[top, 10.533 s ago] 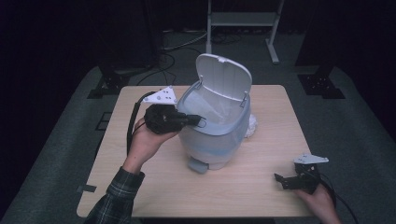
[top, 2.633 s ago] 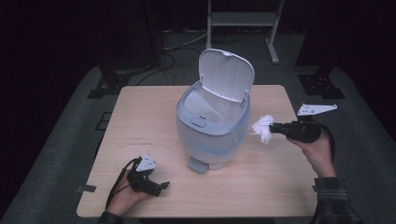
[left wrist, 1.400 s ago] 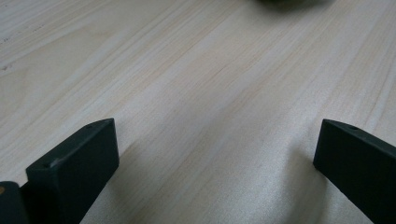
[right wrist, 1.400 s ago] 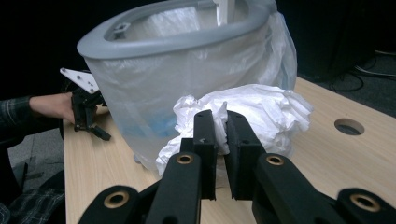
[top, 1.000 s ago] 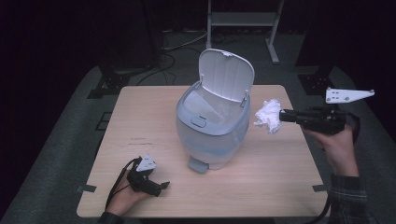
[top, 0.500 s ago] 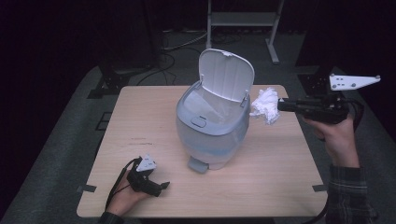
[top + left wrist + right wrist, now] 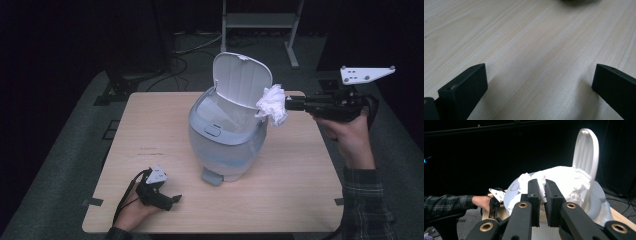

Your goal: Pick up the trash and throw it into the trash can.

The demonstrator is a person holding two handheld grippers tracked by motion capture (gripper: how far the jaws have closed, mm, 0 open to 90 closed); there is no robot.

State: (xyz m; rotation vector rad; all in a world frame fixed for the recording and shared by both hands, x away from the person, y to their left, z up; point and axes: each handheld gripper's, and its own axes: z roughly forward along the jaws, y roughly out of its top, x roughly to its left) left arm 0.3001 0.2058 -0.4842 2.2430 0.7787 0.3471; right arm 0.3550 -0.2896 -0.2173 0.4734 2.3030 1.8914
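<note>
White crumpled paper (image 7: 272, 103), pale blue bin (image 7: 227, 145) (white lid (image 7: 241, 80)), light wood table (image 7: 150, 125).

Wooden table (image 7: 150, 125), pedal bin (image 7: 225, 140) on it

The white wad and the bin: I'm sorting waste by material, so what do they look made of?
The white wad looks like crumpled tissue or paper: matte, creased, ragged-edged. The bin looks like moulded plastic, smooth and faintly glossy; its pale blue body seems slightly translucent, with an opaque white lid.

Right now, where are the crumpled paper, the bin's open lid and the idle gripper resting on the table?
crumpled paper (image 7: 272, 104), high view, middle of the wad.
lid (image 7: 240, 80), high view, inner face of the raised flap.
left gripper (image 7: 170, 202), high view, between its fingertips.
</note>
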